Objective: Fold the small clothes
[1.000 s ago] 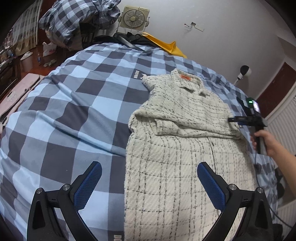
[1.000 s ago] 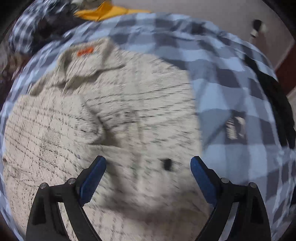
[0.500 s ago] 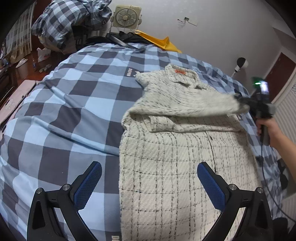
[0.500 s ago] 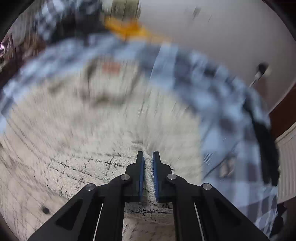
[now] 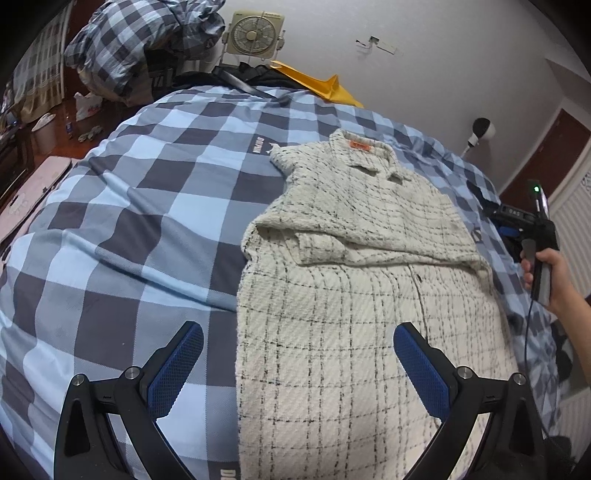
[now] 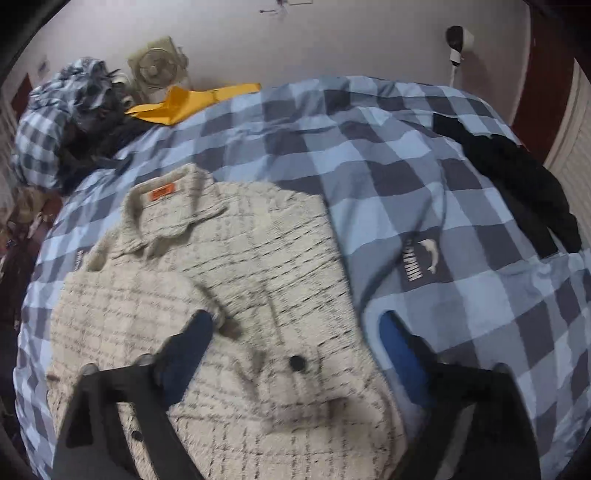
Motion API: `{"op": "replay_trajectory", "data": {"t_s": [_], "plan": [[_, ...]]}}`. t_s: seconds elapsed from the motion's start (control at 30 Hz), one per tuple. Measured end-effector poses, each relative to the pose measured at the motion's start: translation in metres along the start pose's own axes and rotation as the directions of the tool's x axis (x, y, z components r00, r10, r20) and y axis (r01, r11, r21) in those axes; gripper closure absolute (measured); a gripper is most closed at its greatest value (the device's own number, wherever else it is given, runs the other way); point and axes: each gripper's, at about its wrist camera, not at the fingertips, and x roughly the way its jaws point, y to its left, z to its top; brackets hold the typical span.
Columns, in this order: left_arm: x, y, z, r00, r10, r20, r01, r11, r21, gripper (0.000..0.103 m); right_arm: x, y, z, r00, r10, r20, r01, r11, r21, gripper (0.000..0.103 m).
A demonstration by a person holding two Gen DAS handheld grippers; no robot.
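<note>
A cream plaid shirt (image 5: 362, 295) with an orange neck label (image 5: 360, 145) lies on the blue checked bed cover (image 5: 147, 206). Both sleeves are folded in across its chest. My left gripper (image 5: 297, 365) is open and empty, hovering above the shirt's lower left edge. The right gripper (image 5: 517, 218) shows at the far right, held in a hand beside the shirt. In the right wrist view the right gripper (image 6: 295, 339) is open and empty above the shirt (image 6: 207, 288), near a black button (image 6: 297, 363). The view is blurred.
A black garment (image 6: 517, 177) lies on the bed's right side. A yellow cloth (image 5: 321, 86), a box fan (image 5: 255, 33) and a checked bundle (image 5: 140, 40) sit at the far end by the wall. A cable (image 5: 528, 332) hangs from the right gripper.
The right gripper, shut on the right sleeve half a second ago, has let it go folded across the chest, opened and drawn back to the right. The left gripper has barely moved.
</note>
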Motion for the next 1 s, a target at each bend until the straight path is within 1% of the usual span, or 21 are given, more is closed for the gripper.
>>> {"op": "replay_trajectory", "data": {"t_s": [0.07, 0.1, 0.13, 0.17, 0.2, 0.27, 0.33, 0.4, 0.5, 0.53, 0.57, 0.6, 0.63, 0.67, 0.7, 0.77, 0.83, 0.87, 0.93, 0.97, 1.0], "plan": [[0.001, -0.002, -0.002, 1.000, 0.003, -0.005, -0.003, 1.000, 0.007, 0.000, 0.015, 0.008, -0.005, 0.999, -0.001, -0.051, 0.000, 1.000, -0.021, 0.012], [0.001, -0.003, -0.003, 1.000, 0.004, -0.007, -0.004, 1.000, 0.011, 0.000, 0.031, 0.013, -0.008, 0.994, -0.043, -0.103, 0.037, 0.998, -0.058, 0.013], [0.001, -0.003, -0.004, 1.000, 0.007, -0.010, -0.006, 1.000, 0.015, 0.000, 0.042, 0.018, -0.007, 0.988, -0.087, -0.124, 0.077, 0.993, -0.089, 0.013], [0.001, -0.004, -0.005, 1.000, 0.010, -0.012, -0.010, 1.000, 0.019, 0.000, 0.052, 0.019, -0.002, 0.980, -0.158, -0.116, 0.144, 0.982, -0.120, 0.013], [0.002, -0.004, -0.006, 1.000, 0.017, -0.015, -0.016, 1.000, 0.023, 0.000, 0.051, 0.016, 0.005, 0.980, -0.173, -0.095, 0.161, 0.980, -0.118, 0.013], [0.004, -0.003, -0.005, 0.999, 0.026, -0.020, -0.026, 0.999, 0.028, 0.000, 0.051, 0.010, 0.017, 0.990, -0.125, -0.065, 0.120, 0.989, -0.084, 0.013], [0.007, -0.003, -0.003, 0.999, 0.027, -0.023, -0.026, 0.999, 0.022, 0.000, 0.070, 0.011, 0.028, 0.987, -0.069, -0.144, 0.062, 0.997, -0.050, 0.013], [0.010, -0.003, -0.003, 0.999, 0.020, -0.031, -0.019, 1.000, 0.020, 0.000, 0.090, 0.019, 0.031, 0.972, -0.076, -0.223, 0.069, 0.997, -0.039, 0.013], [0.014, -0.007, -0.004, 0.999, 0.021, -0.046, -0.019, 0.999, 0.040, 0.000, 0.106, 0.042, 0.027, 0.961, -0.107, -0.253, 0.083, 0.991, -0.103, 0.017], [0.015, -0.008, -0.005, 0.998, 0.025, -0.049, -0.022, 0.999, 0.048, 0.000, 0.112, 0.052, 0.023, 0.956, -0.124, -0.267, 0.086, 0.985, -0.151, 0.026], [0.015, -0.009, -0.005, 0.998, 0.029, -0.050, -0.026, 0.998, 0.055, 0.000, 0.120, 0.063, 0.017, 0.945, -0.156, -0.287, 0.097, 0.973, -0.210, 0.053], [0.015, -0.010, -0.005, 0.998, 0.032, -0.049, -0.029, 0.998, 0.058, 0.000, 0.122, 0.071, 0.011, 0.942, -0.166, -0.292, 0.093, 0.964, -0.248, 0.064], [0.015, -0.009, -0.005, 0.998, 0.034, -0.048, -0.031, 0.998, 0.056, 0.000, 0.120, 0.078, 0.008, 0.946, -0.169, -0.276, 0.093, 0.959, -0.268, 0.079], [0.014, -0.008, -0.005, 0.998, 0.033, -0.046, -0.030, 0.998, 0.049, 0.000, 0.117, 0.084, 0.006, 0.949, -0.163, -0.271, 0.085, 0.956, -0.280, 0.091], [0.013, -0.007, -0.005, 0.999, 0.030, -0.044, -0.028, 0.999, 0.044, 0.000, 0.115, 0.087, 0.006, 0.948, -0.156, -0.276, 0.074, 0.956, -0.284, 0.095], [0.011, -0.005, -0.006, 0.999, 0.025, -0.039, -0.024, 0.999, 0.036, 0.000, 0.104, 0.086, 0.012, 0.957, -0.117, -0.266, 0.042, 0.962, -0.272, 0.096], [0.008, -0.004, -0.005, 0.999, 0.026, -0.030, -0.025, 0.999, 0.032, 0.000, 0.083, 0.077, 0.025, 0.977, -0.090, -0.195, 0.043, 0.971, -0.233, 0.096], [0.008, -0.004, -0.005, 0.999, 0.026, -0.029, -0.025, 0.999, 0.030, 0.000, 0.064, 0.066, 0.036, 0.989, -0.079, -0.127, 0.054, 0.981, -0.189, 0.096], [0.008, -0.003, -0.004, 0.999, 0.023, -0.027, -0.022, 0.999, 0.024, 0.000, 0.040, 0.052, 0.049, 0.993, -0.121, -0.013, 0.118, 0.982, -0.149, 0.096], [0.009, -0.003, -0.003, 0.999, 0.020, -0.027, -0.020, 1.000, 0.024, 0.000, 0.027, 0.043, 0.057, 0.986, -0.156, 0.049, 0.161, 0.978, -0.131, 0.096], [0.009, -0.003, -0.003, 0.999, 0.019, -0.028, -0.018, 0.999, 0.026, 0.000, 0.025, 0.039, 0.062, 0.982, -0.176, 0.067, 0.183, 0.975, -0.123, 0.095]]}}
